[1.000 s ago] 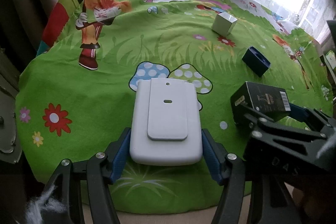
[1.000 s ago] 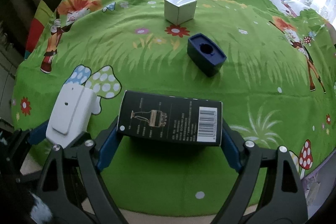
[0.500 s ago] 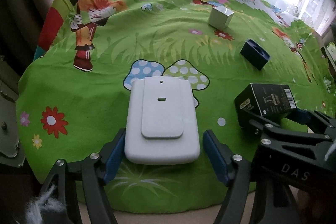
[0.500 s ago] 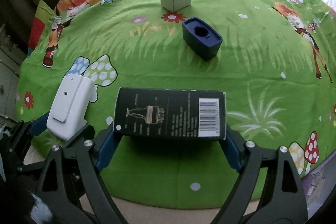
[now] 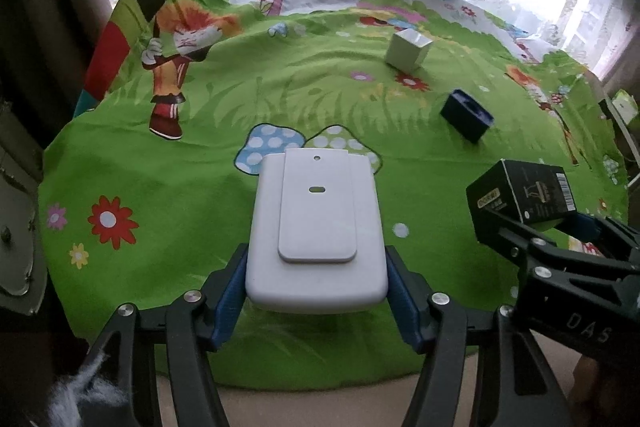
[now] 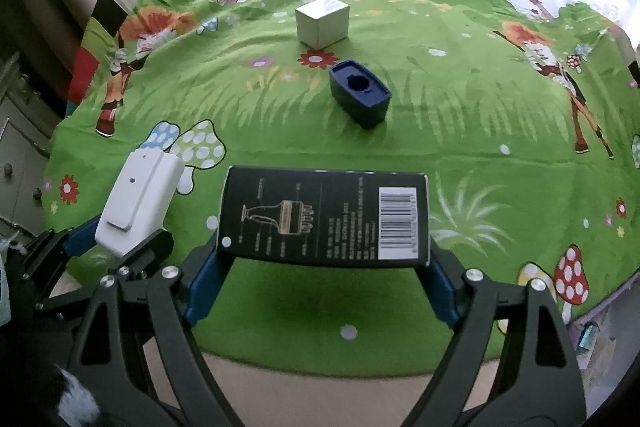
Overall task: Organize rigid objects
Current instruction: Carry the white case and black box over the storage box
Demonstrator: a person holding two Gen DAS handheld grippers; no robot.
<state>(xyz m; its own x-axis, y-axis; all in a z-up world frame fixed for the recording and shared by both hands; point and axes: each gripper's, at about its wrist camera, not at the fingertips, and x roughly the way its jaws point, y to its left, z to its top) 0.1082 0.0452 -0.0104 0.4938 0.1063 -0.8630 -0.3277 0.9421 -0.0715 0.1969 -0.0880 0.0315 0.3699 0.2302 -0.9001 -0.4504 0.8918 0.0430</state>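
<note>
My left gripper point(image 5: 316, 279) is shut on a white flat case point(image 5: 318, 227) with a clip on top, held above the near edge of the table. It also shows in the right wrist view point(image 6: 138, 199). My right gripper point(image 6: 322, 263) is shut on a black box point(image 6: 324, 215) with a barcode, held level above the near table edge. The black box also shows in the left wrist view point(image 5: 524, 195) at the right. A silver cube box point(image 6: 322, 21) and a dark blue box point(image 6: 360, 93) with a round hole stand on the cloth farther back.
The round table wears a green cartoon cloth point(image 5: 200, 167) with mushrooms and flowers. A curtained window lies behind it. A pale cabinet point(image 5: 16, 227) stands at the left. The silver cube point(image 5: 408, 49) and blue box point(image 5: 466, 115) sit at the back right.
Both grippers have lifted and pulled back slightly with their loads; the table objects look a little farther away. The left jaws, briefly loose around the white case, are closed on it again.
</note>
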